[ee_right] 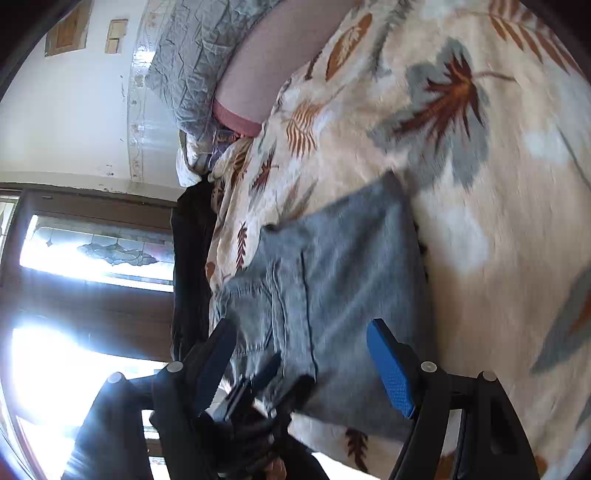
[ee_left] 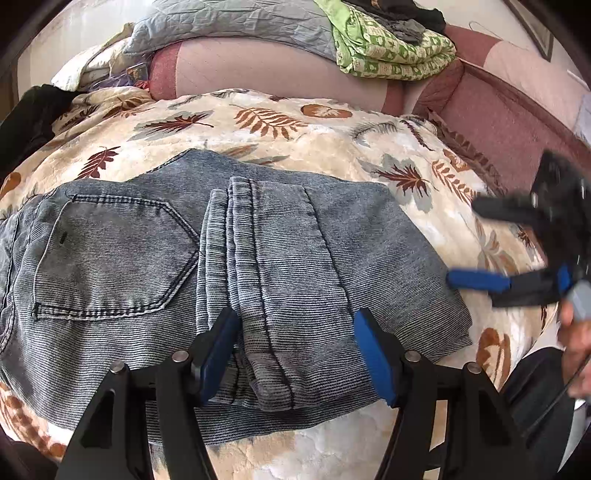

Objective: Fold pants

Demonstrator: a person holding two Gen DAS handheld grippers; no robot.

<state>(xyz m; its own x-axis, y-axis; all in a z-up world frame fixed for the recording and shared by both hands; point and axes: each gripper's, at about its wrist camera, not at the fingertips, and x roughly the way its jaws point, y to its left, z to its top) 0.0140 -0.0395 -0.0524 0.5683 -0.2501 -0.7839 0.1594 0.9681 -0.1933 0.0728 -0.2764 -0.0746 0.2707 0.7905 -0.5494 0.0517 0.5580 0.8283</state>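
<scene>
1. the folded jeans (ee_left: 236, 266) lie flat on the leaf-print blanket (ee_left: 303, 133), near its front edge, back pocket (ee_left: 110, 258) up and the leg cuffs (ee_left: 255, 229) laid across the middle.
2. the left gripper (ee_left: 295, 354) hovers over the jeans' near edge, jaws apart, clamped on nothing.
3. the right gripper (ee_right: 306, 365) sits blurred by the jeans' right edge, jaws wide apart, empty.
4. a green patterned cloth (ee_left: 391, 48) is piled at the blanket's far side.

A cream plush blanket (ee_left: 332, 147) printed with rust and grey leaves covers the bed; a folded green patterned cloth (ee_left: 391, 51) and a grey quilted pillow (ee_left: 229, 26) lie behind it.
</scene>
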